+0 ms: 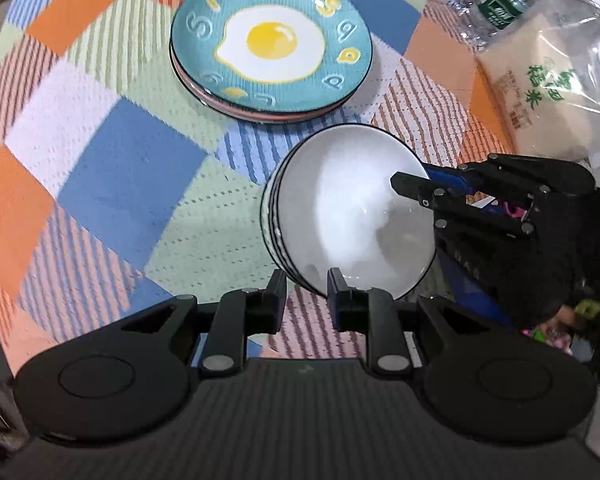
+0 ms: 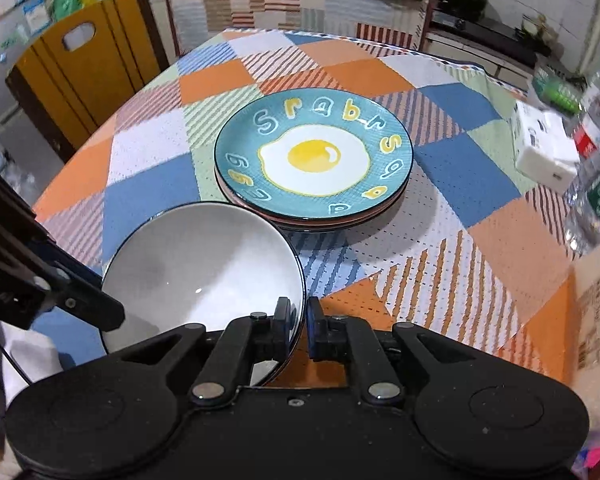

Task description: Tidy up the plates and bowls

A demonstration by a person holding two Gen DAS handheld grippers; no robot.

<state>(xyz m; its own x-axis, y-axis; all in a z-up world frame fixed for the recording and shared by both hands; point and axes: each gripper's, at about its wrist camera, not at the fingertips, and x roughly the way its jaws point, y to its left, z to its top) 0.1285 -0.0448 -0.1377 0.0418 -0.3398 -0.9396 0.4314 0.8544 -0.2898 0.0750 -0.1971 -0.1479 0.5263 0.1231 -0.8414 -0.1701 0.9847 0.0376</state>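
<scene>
White stacked bowls (image 1: 352,216) sit gripped by both claws beside plates (image 1: 270,42).

Both fisheye views are bending straight lines hard toward the edges, and the corners are falling off into black. Even, fairly bright indoor light is reaching the checked cloth (image 1: 112,168). Glare is washing out the inside of the white bowl (image 1: 352,208), and a small highlight is gleaming there in the right wrist view. A soft shadow is lying beside the plates (image 2: 312,156). The far background is smearing.
</scene>
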